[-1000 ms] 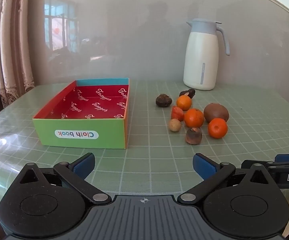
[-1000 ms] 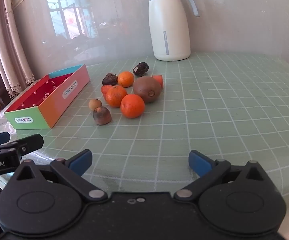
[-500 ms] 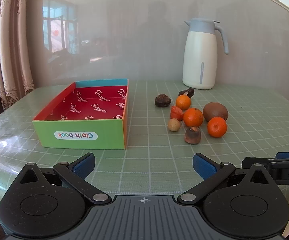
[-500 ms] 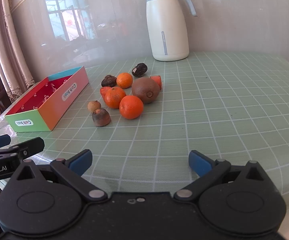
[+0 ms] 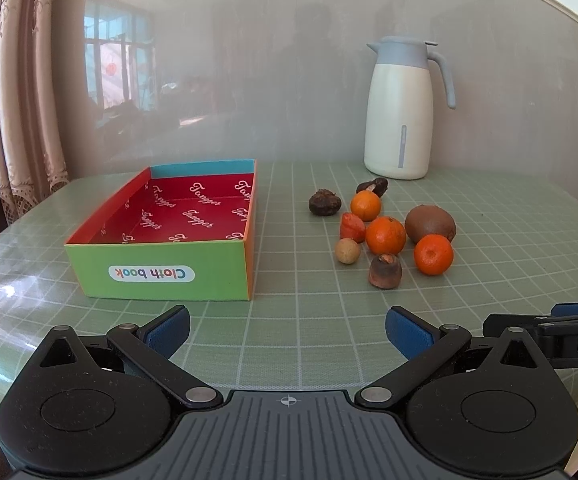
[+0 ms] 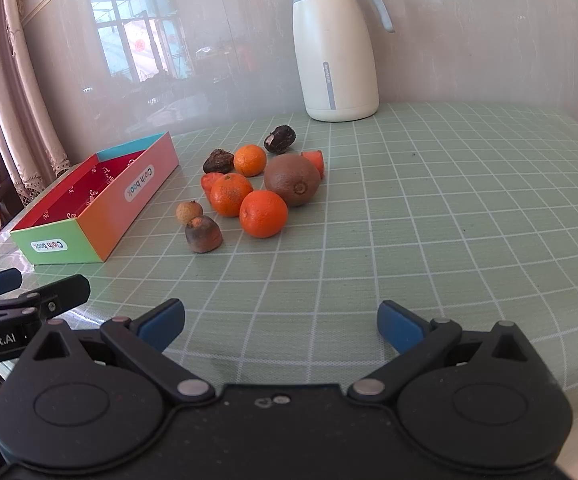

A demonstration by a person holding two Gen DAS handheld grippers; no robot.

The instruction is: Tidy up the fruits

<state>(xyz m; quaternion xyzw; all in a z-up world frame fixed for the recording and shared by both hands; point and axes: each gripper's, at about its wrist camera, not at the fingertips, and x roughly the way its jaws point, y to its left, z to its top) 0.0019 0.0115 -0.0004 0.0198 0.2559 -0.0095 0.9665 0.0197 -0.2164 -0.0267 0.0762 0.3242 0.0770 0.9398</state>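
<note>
Green checked cloth covers the table point(image 5: 509, 240), with a white jug point(image 5: 399, 120) at the far wall. Left sits the box point(image 5: 161, 268), nothing in it yet. To its right the fruits point(image 5: 385, 234) lie clustered, all unsorted. Nearest, the left gripper point(image 5: 287, 330) and right gripper point(image 6: 281, 326) both gape wide, holding nothing.

Box point(image 5: 161, 272) label "Cloth book", floor "Tamper"; left tool point(image 6: 29, 304) "nRobot.AI".

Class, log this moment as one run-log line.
left gripper: open, empty | right gripper: open, empty | fruits: on table, beside box | box: empty
</note>
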